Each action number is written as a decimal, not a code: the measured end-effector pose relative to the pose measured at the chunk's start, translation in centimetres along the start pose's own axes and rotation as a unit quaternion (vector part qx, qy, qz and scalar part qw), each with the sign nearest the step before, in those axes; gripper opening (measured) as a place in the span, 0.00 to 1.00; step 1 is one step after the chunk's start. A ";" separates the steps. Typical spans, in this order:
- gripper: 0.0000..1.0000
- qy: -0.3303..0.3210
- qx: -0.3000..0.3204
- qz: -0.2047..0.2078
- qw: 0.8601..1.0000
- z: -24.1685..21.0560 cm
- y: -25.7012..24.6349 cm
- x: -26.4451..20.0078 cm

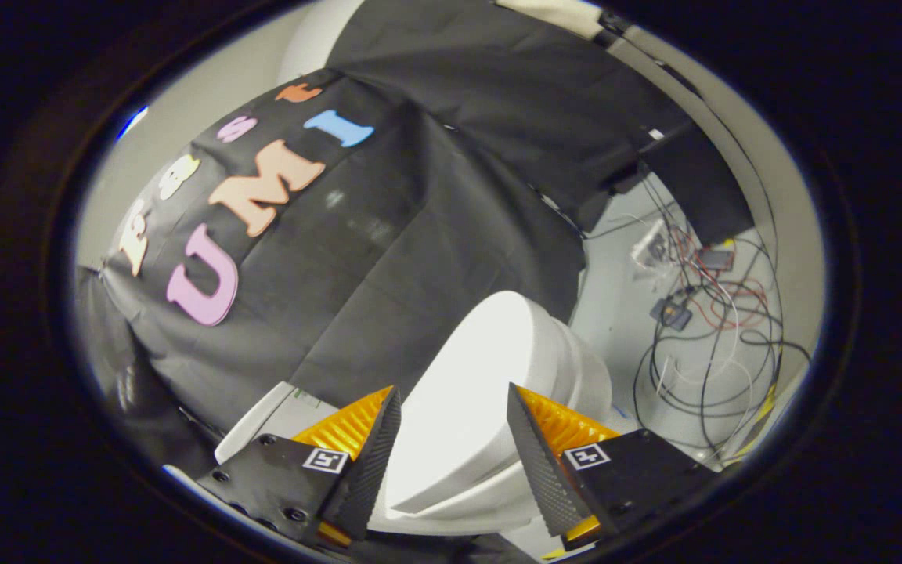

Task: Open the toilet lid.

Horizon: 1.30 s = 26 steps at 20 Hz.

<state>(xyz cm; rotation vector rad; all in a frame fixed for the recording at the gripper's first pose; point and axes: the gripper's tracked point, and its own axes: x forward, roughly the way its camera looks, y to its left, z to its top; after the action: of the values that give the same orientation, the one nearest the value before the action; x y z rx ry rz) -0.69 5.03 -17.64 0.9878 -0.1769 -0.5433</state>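
Between the fingers of the wide, empty claw (453,407) lies the lid (470,399), down on the toilet (576,376). It looks stiff, smooth, slippery, hinged; best taken by its front rim.

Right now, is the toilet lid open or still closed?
Closed. The toilet lid lies flat on the toilet bowl, no opening visible. The hand-held gripper is open, fingers either side of the lid, not pressing.

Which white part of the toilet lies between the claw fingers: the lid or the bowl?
The white glossy toilet lid lies between the open claw fingers; the white bowl sits beneath it.
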 end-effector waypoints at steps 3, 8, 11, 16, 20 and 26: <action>0.85 -0.007 0.065 -0.031 0.997 -1.2 -2.7 -0.1; 0.72 -0.011 0.146 -0.076 0.986 -3.1 -6.8 1.2; 0.59 -0.002 0.174 -0.084 0.981 -3.9 -7.8 2.1; 0.37 0.030 0.217 -0.101 0.970 -5.1 -8.7 3.7; 0.11 0.053 0.214 -0.113 0.969 -5.6 -8.9 4.7; 0.09 0.042 0.177 -0.075 0.981 -4.4 -6.7 3.5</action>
<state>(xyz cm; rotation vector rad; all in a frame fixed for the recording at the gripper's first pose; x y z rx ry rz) 1.55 3.62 -25.98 1.3760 -0.1260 -0.6181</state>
